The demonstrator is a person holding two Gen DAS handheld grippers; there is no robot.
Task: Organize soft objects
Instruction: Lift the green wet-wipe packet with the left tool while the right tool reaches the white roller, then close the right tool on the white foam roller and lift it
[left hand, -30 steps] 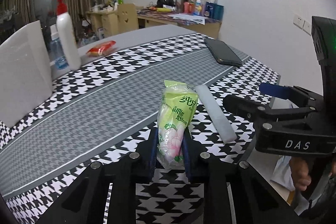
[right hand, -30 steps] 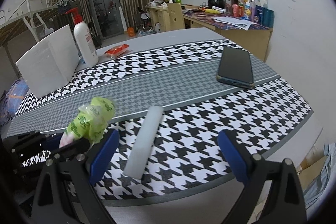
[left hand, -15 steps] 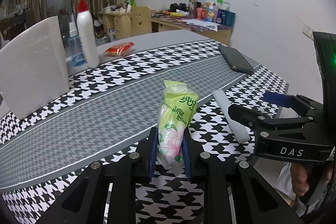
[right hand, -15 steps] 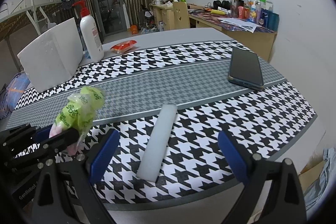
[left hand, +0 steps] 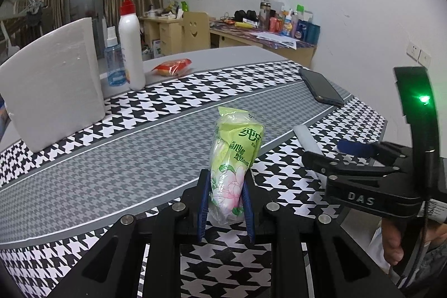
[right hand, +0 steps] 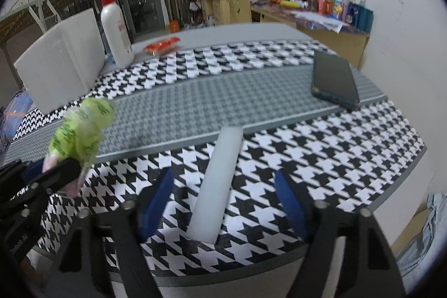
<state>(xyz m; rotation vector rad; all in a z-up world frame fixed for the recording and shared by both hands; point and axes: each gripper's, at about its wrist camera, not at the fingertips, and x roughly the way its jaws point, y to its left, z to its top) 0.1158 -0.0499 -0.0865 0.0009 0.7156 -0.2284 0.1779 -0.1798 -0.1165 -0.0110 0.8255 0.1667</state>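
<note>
My left gripper (left hand: 225, 203) is shut on a green tissue pack (left hand: 236, 155) and holds it upright above the houndstooth cloth; the pack also shows at the left of the right wrist view (right hand: 83, 127). A white foam stick (right hand: 216, 186) lies on the cloth near the front edge. My right gripper (right hand: 223, 200) is open, with its blue pads on either side of the stick's near end. In the left wrist view the stick (left hand: 307, 137) is partly hidden behind the right gripper (left hand: 346, 155).
A white foam block (left hand: 53, 80) stands at the back left, beside a pump bottle (left hand: 130, 43) and a small spray bottle (left hand: 113, 60). A red snack packet (left hand: 173, 66) and a dark phone (right hand: 333, 80) lie farther back. The table edge (right hand: 402, 180) is close on the right.
My right gripper has moved forward and to the right, so the foam stick now lies between its open fingers. The left gripper still holds the tissue pack and has turned a little to the left.
</note>
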